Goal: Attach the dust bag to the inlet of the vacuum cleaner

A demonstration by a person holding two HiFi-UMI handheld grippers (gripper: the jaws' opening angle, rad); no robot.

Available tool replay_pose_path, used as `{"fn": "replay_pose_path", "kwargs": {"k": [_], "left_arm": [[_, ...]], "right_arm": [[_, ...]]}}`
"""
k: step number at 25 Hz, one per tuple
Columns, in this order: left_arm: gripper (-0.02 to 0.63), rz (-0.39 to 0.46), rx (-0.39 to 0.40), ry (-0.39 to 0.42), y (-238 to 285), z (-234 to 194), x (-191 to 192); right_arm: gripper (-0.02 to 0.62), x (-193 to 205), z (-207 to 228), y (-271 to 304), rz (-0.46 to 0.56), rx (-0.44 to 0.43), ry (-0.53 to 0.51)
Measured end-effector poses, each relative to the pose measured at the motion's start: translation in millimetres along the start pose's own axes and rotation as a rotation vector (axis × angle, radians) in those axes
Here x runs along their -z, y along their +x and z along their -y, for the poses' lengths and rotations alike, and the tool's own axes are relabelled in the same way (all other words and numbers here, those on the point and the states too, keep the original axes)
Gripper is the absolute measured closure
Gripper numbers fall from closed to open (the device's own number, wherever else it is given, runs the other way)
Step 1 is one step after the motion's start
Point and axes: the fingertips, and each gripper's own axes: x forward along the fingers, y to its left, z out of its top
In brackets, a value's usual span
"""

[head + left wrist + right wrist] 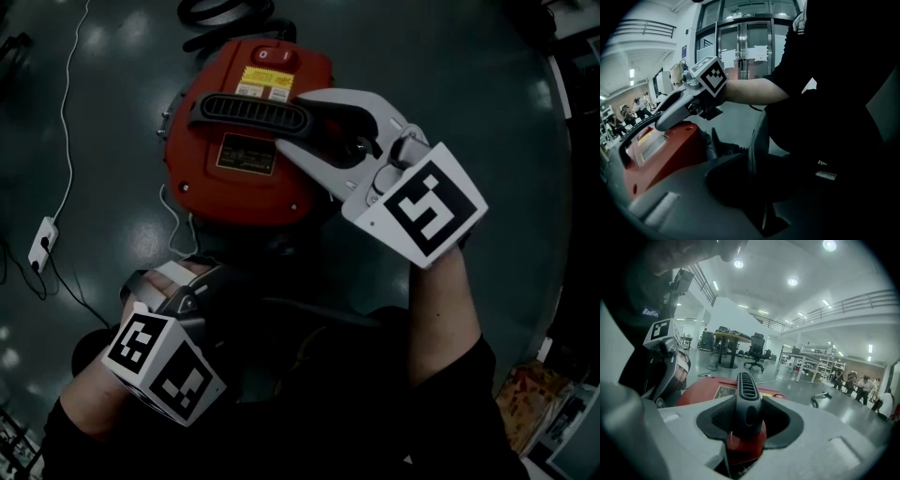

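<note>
**Dust bag.** One dark grey fabric dust bag [757, 145] is held low, just on the near side of the round red vacuum cleaner [239, 183] and against the person's black clothing [309, 412]. Only one thin upright fold of it is seen. This fold is pinched between the nearly closed jaws of the white left gripper [202, 295]. The rest is lost in shadow, and its contents cannot be told.

**Vacuum cleaner.** One, stood on the dark glossy floor [469, 94] and viewed from above.
- The drum is covered by the lid, so whatever it holds is hidden.
- The inlet cannot be made out in any view.
- Counted on the lid: one black ribbed handle [246, 112], one red switch [274, 56], one yellow label [265, 82], one dark plate [246, 153]. The print on the last two is too small to be read.

**Right gripper.** One white right gripper [302, 127] is closed across the right end of the handle, with a pad laid against each side of it.

**Marker cubes.** Two are counted: one left cube [164, 366] and one right cube [427, 202].

**Surroundings.**
- One black hose [220, 11] is cut off at the far edge.
- One white power strip [42, 242] lies at the left, with one white cable [67, 122] led away to the far edge.
- Far off in the right gripper view are one office chair [756, 350], one table [732, 337] and a group of people [865, 383] too small to be counted.
</note>
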Motion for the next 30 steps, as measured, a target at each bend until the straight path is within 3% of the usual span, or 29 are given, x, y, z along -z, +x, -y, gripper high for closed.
{"fn": "replay_pose_path", "kwargs": {"k": [5,13,24,30], "left_arm": [[0.537,-0.032,-0.014,-0.021,6,-5,-4],[0.541,0.019,-0.053,-0.189,-6,-13,9],[0.529,-0.043,-0.077,-0.103,6,-19,-3],[0.526,0.002,-0.104,-0.149,1,-20,4]], "right_arm": [[0.443,-2,0,0,0.020,0.006,-0.009],[0.443,0,0,0,0.008,0.013,-0.014],[0.443,-2,0,0,0.014,0.022,-0.019],[0.443,0,1,0,-0.003,0.030,-0.019]]}}
